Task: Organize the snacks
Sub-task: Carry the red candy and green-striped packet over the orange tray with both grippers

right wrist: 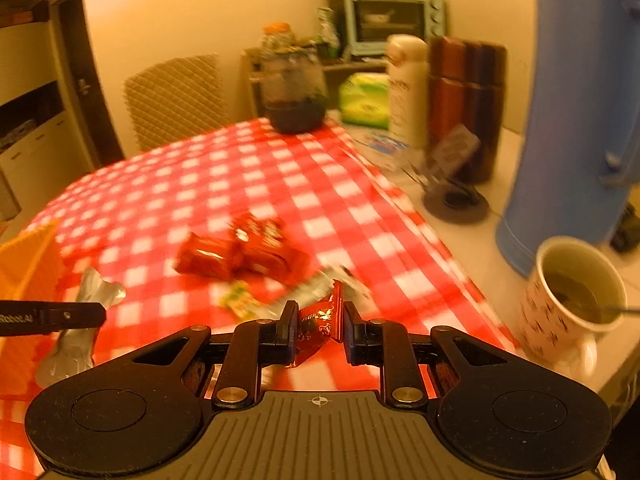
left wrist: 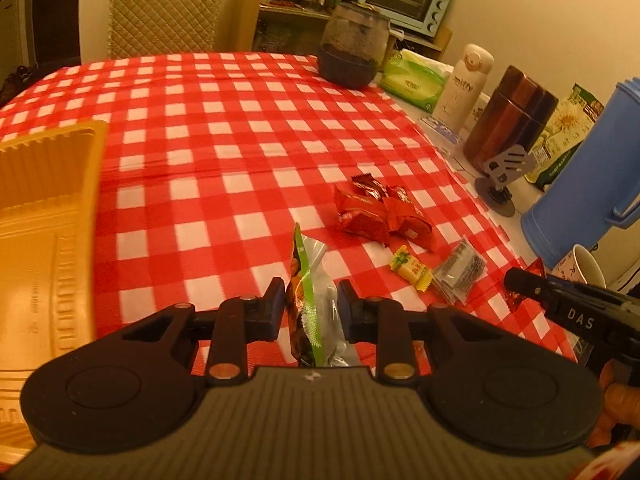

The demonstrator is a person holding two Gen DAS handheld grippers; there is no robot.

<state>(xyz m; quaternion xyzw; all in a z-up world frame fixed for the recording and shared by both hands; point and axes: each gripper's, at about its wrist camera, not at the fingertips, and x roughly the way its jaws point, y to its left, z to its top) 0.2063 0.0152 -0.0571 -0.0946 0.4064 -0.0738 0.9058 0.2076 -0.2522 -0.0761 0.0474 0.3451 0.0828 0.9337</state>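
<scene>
My left gripper [left wrist: 310, 286] is shut on a snack packet [left wrist: 308, 280] with a green strip and clear plastic, held upright above the red checked tablecloth [left wrist: 224, 128]. A golden plastic tray [left wrist: 48, 208] lies close on its left. My right gripper [right wrist: 319, 308] is shut on a small red candy wrapper [right wrist: 320, 322]. On the cloth ahead lie a pile of red snack packets [left wrist: 380, 216], a yellow-green candy [left wrist: 412, 270] and a clear packet of dark bits [left wrist: 460, 272]. The right gripper [left wrist: 520, 282] shows at the left wrist view's right edge.
Off the cloth's right side stand a blue thermos jug [right wrist: 580, 120], a mug [right wrist: 536, 320] of liquid with a spoon, a brown canister [left wrist: 512, 116], a white bottle [left wrist: 464, 84] and a phone stand [left wrist: 500, 184]. A dark glass jar [left wrist: 352, 52] sits at the far edge.
</scene>
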